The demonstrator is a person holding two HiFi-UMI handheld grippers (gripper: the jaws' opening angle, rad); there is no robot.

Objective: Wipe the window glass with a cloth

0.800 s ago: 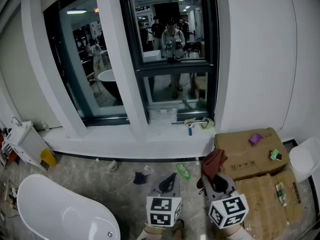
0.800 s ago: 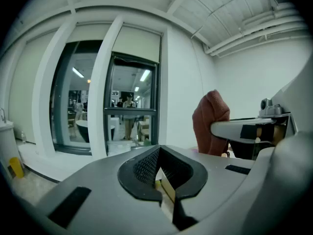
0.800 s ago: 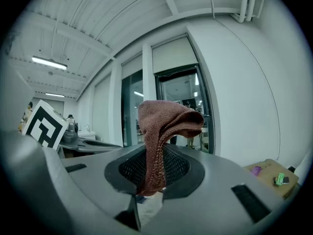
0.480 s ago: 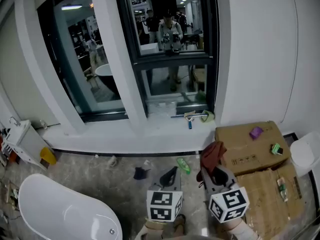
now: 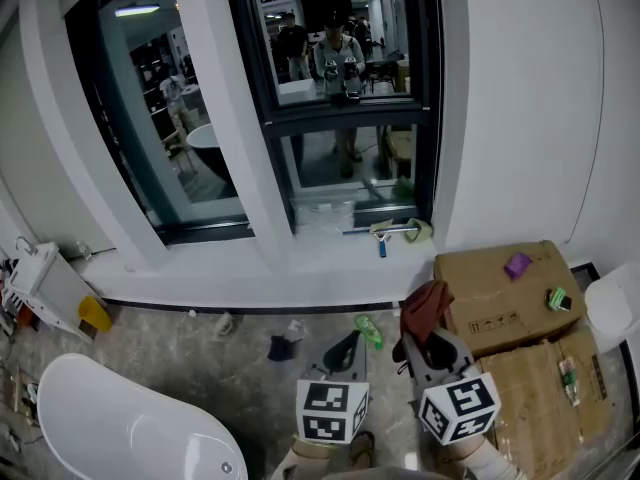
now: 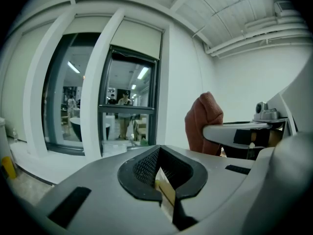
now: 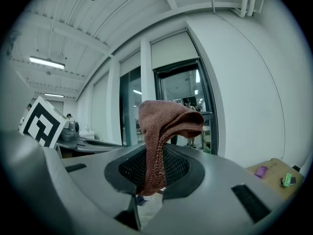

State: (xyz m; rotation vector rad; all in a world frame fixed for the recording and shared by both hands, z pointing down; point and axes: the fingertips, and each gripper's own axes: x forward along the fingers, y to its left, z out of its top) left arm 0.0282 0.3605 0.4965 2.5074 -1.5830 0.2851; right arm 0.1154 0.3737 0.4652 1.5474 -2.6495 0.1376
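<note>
The window glass (image 5: 340, 98) stands ahead in a dark frame above a white sill, and it mirrors a person holding grippers. In the right gripper view a reddish-brown cloth (image 7: 164, 131) stands up out of my right gripper (image 7: 151, 173), which is shut on it. The head view shows that gripper (image 5: 425, 346) low at the right, with the cloth (image 5: 425, 313) hanging over its tip. Just left of it my left gripper (image 5: 345, 353) is shut with nothing in it. From the left gripper view the cloth (image 6: 205, 124) shows to the right, and the window (image 6: 124, 116) is far ahead.
A squeegee (image 5: 385, 234) and a green-yellow rag lie on the sill. Cardboard boxes (image 5: 500, 293) with small items sit at the right beside a white fixture (image 5: 615, 308). A white bathtub (image 5: 120, 418) fills the lower left. A green bottle (image 5: 368, 333) and scraps lie on the floor.
The view has crept a little closer to the window. Both grippers hold their place low in the frame, the cloth still in the right one.
</note>
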